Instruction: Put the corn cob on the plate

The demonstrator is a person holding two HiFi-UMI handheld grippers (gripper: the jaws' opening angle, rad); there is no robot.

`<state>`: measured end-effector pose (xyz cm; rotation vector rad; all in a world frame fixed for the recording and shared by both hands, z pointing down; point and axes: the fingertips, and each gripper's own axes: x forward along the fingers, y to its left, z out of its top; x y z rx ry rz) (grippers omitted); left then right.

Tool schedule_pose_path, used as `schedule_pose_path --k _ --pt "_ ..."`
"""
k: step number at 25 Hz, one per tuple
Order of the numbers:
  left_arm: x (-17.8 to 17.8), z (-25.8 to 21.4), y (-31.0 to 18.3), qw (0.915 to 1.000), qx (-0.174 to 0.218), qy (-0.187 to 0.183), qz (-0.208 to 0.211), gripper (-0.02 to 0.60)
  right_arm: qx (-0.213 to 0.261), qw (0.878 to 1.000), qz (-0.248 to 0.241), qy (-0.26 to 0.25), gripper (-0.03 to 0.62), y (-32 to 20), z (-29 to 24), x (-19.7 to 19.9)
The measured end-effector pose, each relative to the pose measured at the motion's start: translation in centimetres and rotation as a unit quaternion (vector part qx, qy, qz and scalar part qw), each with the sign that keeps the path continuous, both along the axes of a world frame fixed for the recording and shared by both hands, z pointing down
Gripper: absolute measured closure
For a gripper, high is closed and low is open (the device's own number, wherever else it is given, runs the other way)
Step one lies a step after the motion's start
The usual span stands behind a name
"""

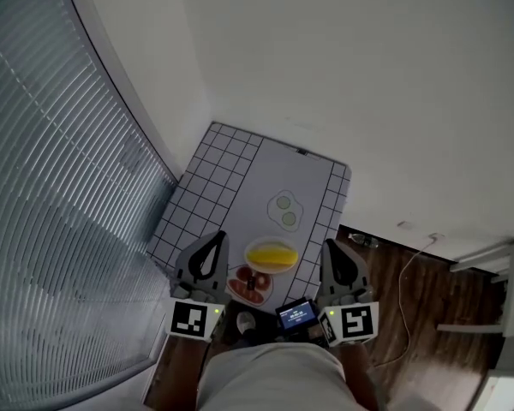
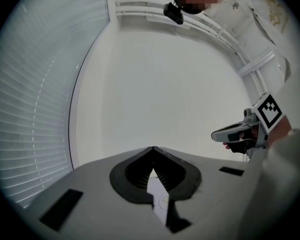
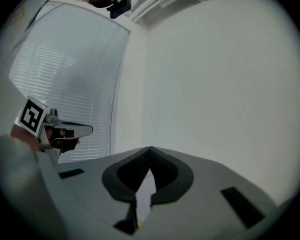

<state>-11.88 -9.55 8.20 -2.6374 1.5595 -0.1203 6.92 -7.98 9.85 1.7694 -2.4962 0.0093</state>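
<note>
- Head view: the corn cob (image 1: 272, 255), yellow, lies across a pale round plate (image 1: 250, 248) on the near part of the table (image 1: 231, 157), which has a grid-lined top.
- The cob and plate sit between the two grippers as seen from above: left gripper (image 1: 216, 240) just to the picture's left of them, right gripper (image 1: 330, 247) to their right. Neither touches the cob or the plate.
- A second plate (image 1: 236, 291) with reddish pieces on it lies just nearer the person than the cob's plate and next to the left gripper.
- Farther up the table, two greenish discs (image 1: 284, 210) lie well apart from both grippers.
- Left gripper view: the jaws are closed tip to tip with nothing between them. They point level at the white wall (image 2: 160, 94), with the slatted blinds (image 2: 35, 109) to the side.
- Right gripper view: the jaws meet at the tips and hold nothing. They also point level at the wall.
- Pose: both grippers are held side by side, roughly parallel, tips pointing away from the person. Their marker cubes (image 1: 194, 319) are close to the body.
- Each gripper view shows the other gripper out to the side at about the same height.
- A small lit screen (image 1: 297, 313) sits between the two hands, close to the person.
- Wooden floor (image 1: 411, 298) shows to the right of the table.
</note>
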Motion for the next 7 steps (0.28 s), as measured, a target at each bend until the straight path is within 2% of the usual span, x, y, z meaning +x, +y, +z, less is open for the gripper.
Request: schedule_pose_path --k 7 --pt "-0.63 -0.12 -0.57 1.0000 0.003 0.002 -0.003 0.572 -0.006 1.000 -0.003 0.002 0.588 -0.27 0.52 0.09"
